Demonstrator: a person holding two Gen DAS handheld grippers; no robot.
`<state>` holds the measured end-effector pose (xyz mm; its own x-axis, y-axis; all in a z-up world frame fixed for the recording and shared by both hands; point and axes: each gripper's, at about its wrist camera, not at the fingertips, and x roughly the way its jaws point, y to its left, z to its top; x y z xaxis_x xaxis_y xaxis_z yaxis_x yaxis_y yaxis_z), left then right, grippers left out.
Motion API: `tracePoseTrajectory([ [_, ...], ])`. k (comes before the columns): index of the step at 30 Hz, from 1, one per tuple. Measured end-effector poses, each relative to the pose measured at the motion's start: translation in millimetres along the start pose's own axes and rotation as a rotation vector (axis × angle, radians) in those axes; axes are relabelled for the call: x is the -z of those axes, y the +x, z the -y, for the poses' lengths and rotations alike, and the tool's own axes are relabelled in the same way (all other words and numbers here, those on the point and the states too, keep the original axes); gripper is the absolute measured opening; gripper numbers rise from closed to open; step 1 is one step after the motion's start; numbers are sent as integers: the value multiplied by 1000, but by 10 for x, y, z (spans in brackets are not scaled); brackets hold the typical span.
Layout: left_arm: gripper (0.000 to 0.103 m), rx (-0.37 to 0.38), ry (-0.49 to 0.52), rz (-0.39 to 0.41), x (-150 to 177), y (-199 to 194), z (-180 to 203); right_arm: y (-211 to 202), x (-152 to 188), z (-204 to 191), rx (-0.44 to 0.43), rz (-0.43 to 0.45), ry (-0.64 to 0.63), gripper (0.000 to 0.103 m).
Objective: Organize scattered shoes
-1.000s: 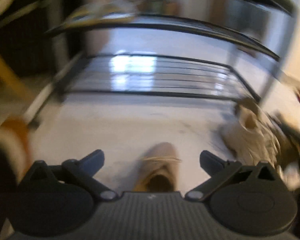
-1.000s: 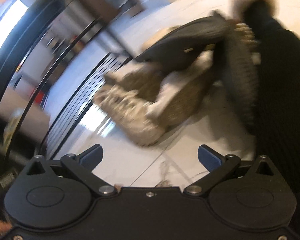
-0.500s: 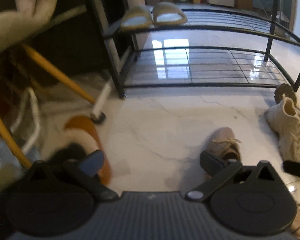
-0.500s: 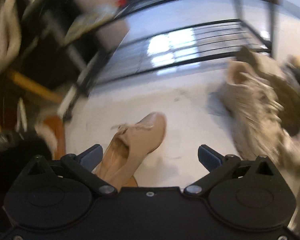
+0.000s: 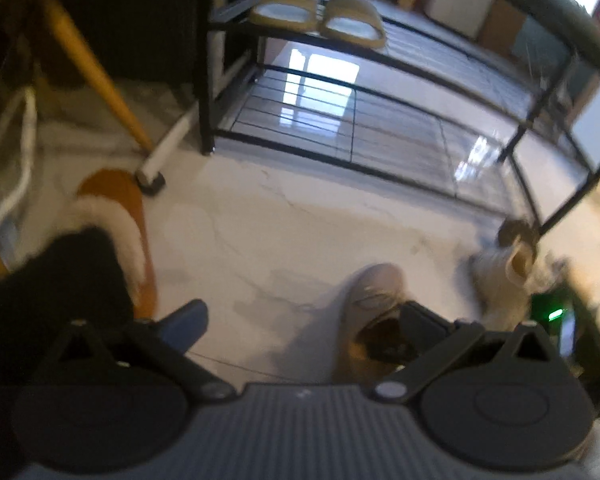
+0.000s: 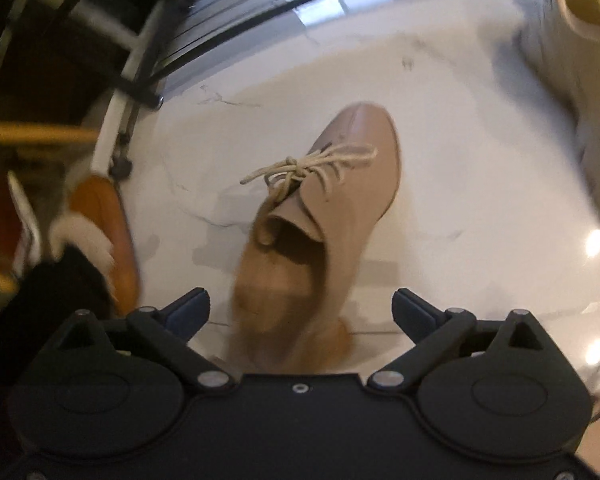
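bare marble floor (image 5: 284, 232) lies open between the black shoe rack (image 5: 364, 128) and the tan lace-up shoe (image 6: 328, 216). the rack's lower shelf is unoccupied; pale slippers (image 5: 320, 16) fill the left end of the shelf above. an orange fur-lined slipper (image 5: 120, 216) and yellow chair legs (image 5: 96, 72) crowd the left, a cream sneaker (image 5: 504, 272) the right.

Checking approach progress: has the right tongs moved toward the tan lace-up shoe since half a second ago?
Yes. The right tongs have closed in: the tan lace-up shoe now sits centred between the open tips, and the shoe rack has slid to the top edge.
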<state>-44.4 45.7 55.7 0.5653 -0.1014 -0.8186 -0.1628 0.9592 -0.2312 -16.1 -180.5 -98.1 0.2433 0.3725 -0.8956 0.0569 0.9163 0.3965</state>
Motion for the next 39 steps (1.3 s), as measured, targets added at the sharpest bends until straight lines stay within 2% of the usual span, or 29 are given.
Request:
tracePoseTrajectory([
  [2,102,-7,-50,26,-28,-40,-80,72,-26,-32,5,-26,33,102],
  [4,102,-33,-54,47,-22,-52,-108,144,-52,-63,10,-52,66,102],
  [10,102,-85,86,60,76,-31,39,354,-130,-158,28,-135,159,102],
  [13,102,-85,112,34,99,-1,50,316,-144,-179,27,-166,135,102],
  [17,102,-74,53,-23,98,62,-41,268,-83,-95,44,-188,129,102],
  [18,102,-75,47,-28,101,71,-44,257,-65,-72,49,-193,128,96],
  [19,102,-76,51,-24,105,73,-37,260,-42,-58,45,-195,130,80],
  [20,102,-75,64,-15,110,67,-20,272,-14,-52,36,-194,133,79],
  [21,102,-75,79,-5,115,58,1,283,13,-45,26,-194,137,70],
  [25,102,-80,120,14,133,50,45,330,12,-34,10,-184,198,71],
  [29,102,-81,100,-14,131,95,27,377,-3,-25,-4,-173,265,70],
  [39,102,-72,98,-18,137,84,23,493,-38,-3,-40,-144,432,65],
])
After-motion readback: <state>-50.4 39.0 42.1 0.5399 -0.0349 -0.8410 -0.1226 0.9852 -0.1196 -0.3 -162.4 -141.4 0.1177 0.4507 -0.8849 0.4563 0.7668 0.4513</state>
